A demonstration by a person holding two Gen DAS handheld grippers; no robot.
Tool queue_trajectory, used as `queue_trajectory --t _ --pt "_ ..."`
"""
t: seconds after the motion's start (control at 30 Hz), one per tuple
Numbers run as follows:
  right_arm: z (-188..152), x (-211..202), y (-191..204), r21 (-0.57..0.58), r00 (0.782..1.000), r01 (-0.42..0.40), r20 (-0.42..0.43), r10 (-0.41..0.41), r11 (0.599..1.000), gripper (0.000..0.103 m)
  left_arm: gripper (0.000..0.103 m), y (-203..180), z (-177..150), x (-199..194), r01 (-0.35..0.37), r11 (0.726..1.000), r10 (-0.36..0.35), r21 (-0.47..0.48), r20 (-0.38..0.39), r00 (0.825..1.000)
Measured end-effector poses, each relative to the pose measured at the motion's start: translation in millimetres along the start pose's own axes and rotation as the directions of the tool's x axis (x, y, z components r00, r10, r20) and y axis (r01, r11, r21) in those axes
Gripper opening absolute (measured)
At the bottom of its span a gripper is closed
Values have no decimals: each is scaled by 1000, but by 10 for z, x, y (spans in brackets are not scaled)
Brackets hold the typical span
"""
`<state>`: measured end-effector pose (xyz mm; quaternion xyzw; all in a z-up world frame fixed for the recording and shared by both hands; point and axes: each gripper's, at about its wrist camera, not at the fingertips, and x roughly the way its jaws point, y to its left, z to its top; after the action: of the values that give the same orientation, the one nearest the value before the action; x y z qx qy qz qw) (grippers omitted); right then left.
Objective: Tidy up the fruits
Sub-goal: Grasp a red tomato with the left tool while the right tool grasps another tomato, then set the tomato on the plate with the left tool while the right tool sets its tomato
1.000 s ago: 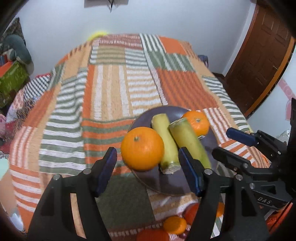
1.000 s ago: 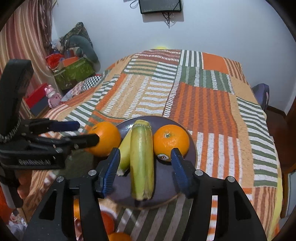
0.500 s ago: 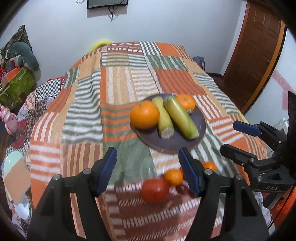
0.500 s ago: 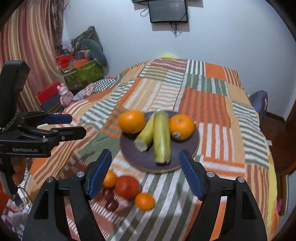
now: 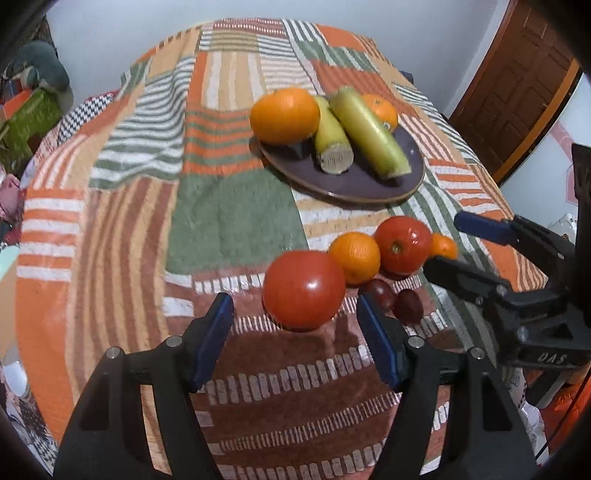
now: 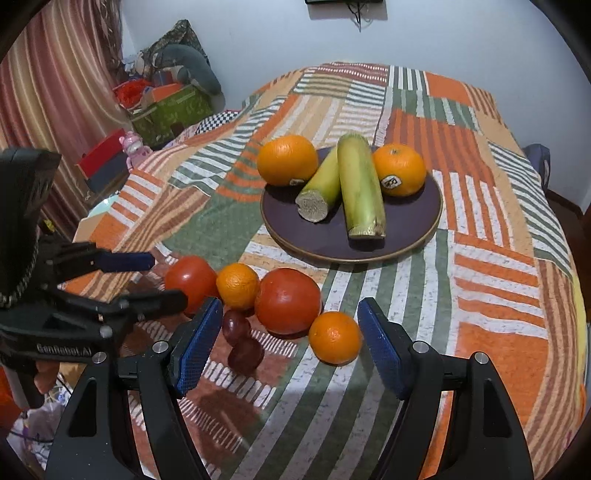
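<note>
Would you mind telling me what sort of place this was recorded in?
Most likely a bedroom at home: the fruit plate sits on a bed with a patchwork bedspread, a striped curtain hangs alongside, and a wooden door stands nearby.

Left claw (image 5: 295, 332) held low with jaws spread wide, gripping nothing; right claw (image 6: 286, 345) alongside, likewise spread and empty.

In the left wrist view, the right gripper (image 5: 461, 247) hides part of the small orange (image 5: 441, 246), and a corn cob (image 5: 367, 131) covers most of the far orange (image 5: 382, 109). The wall screen (image 6: 345, 2) is cropped by the top edge.
</note>
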<state>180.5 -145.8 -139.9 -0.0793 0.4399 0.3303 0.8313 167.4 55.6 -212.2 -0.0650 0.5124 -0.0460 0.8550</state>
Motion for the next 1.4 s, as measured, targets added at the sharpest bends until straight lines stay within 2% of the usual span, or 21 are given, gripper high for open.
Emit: queue_trajectory --t 0.27,0.47,0.53,0.77,0.9,1.13,1.4 --pt "-7 191 22 -29 999 -31 -39 30 999 72 68 -34 7 163 9 1000 -9 3 -9 1000" --pt "-40 233 48 -69 999 -26 -37 23 997 64 50 24 15 216 52 998 -52 -31 -12 999" --pt "-40 228 49 -83 999 -20 -39 17 996 59 50 13 18 198 50 998 -50 -29 -10 999" --pt "-13 229 34 -115 998 -42 -52 36 993 52 49 14 -7 115 41 999 -41 -21 -1 999" --pt "25 231 46 -124 996 -72 -63 65 990 42 49 35 17 32 38 999 -38 -23 13 999" --pt "85 230 79 -137 996 -67 -71 57 988 41 49 45 145 -122 34 999 -33 -21 57 998" --pt "198 -9 -122 -76 999 -37 13 39 996 41 49 -14 445 -144 41 999 -40 -8 98 994"
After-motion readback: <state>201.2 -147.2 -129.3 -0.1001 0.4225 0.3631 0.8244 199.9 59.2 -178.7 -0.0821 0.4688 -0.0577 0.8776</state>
